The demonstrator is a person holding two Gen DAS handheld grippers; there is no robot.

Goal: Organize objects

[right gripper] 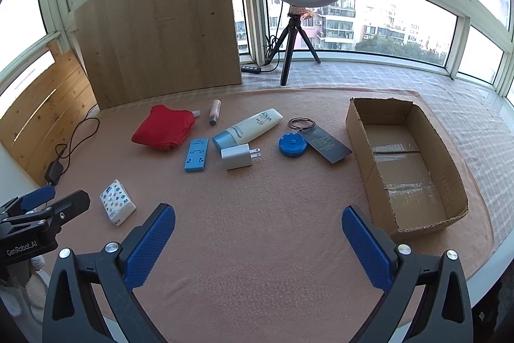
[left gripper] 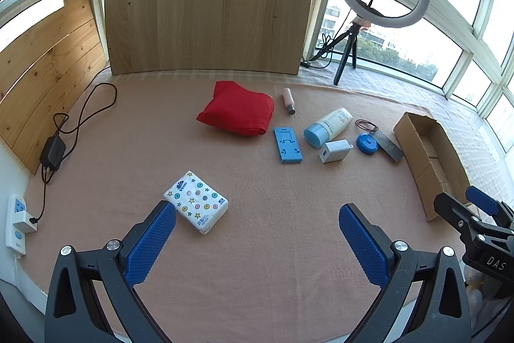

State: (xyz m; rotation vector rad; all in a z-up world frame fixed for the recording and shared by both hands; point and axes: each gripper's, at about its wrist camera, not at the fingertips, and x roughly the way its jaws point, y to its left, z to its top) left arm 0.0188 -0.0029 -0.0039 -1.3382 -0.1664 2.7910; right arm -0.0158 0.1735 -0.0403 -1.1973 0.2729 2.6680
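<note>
Your left gripper [left gripper: 257,241] and right gripper [right gripper: 258,245] both hover over the pink felt mat [right gripper: 257,198], jaws spread wide, nothing between them. The white star-printed tissue pack [left gripper: 196,202] lies at 11 o'clock, just beside your left gripper's left pad. The empty brown cardboard box [right gripper: 449,169] sits at 2 o'clock of your right gripper. The blue round tape measure [right gripper: 292,145] and red folded cloth [right gripper: 163,127] lie beyond, well apart.

On the surface [right gripper: 257,230], seen from the right wrist, the cardboard box [right gripper: 449,169] lies at three o'clock, the tissue pack [right gripper: 117,207] at nine, the folded cloth [right gripper: 163,127] at eleven, and the tube [right gripper: 249,127], charger [right gripper: 236,156] and round case [right gripper: 291,145] sit between them.
</note>
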